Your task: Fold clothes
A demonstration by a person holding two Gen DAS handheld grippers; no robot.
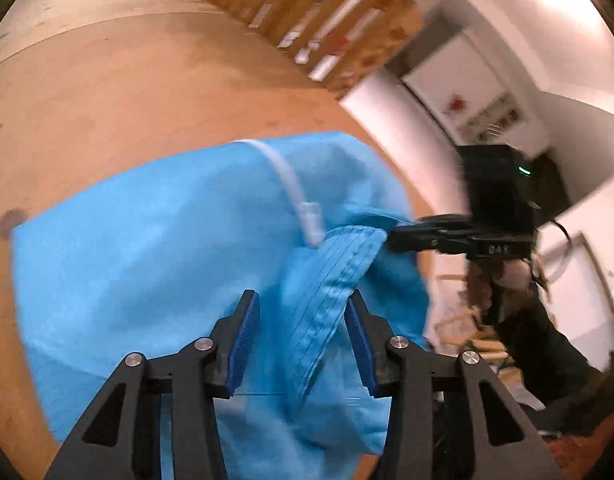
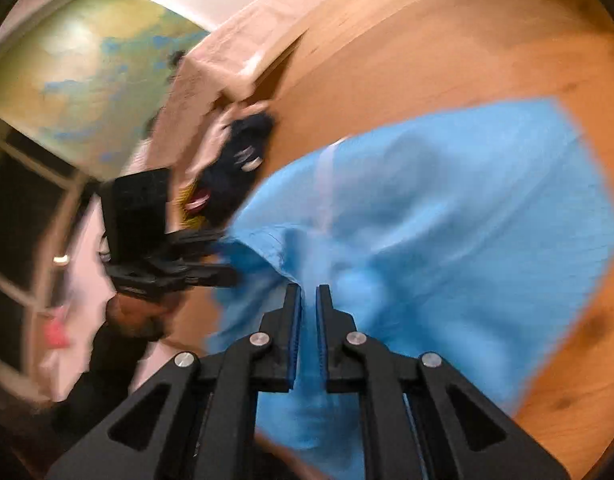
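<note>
Garment: blue shorts (image 1: 155, 264) spread on the tabletop (image 1: 127, 92), waistband edge at 5 o'clock lifted.
Left tongs (image 1: 303, 312): part open around the hem, pads not pressing.
Right tongs (image 2: 309, 304): closed on cloth.
Progress: early — no fold laid yet.

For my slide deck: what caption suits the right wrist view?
Right gripper shut on a blue garment over the wooden table; left gripper at its edge.

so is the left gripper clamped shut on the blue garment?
No. The left gripper has a clear gap between its pads, with the blue garment's stitched hem lying loose between them.
</note>
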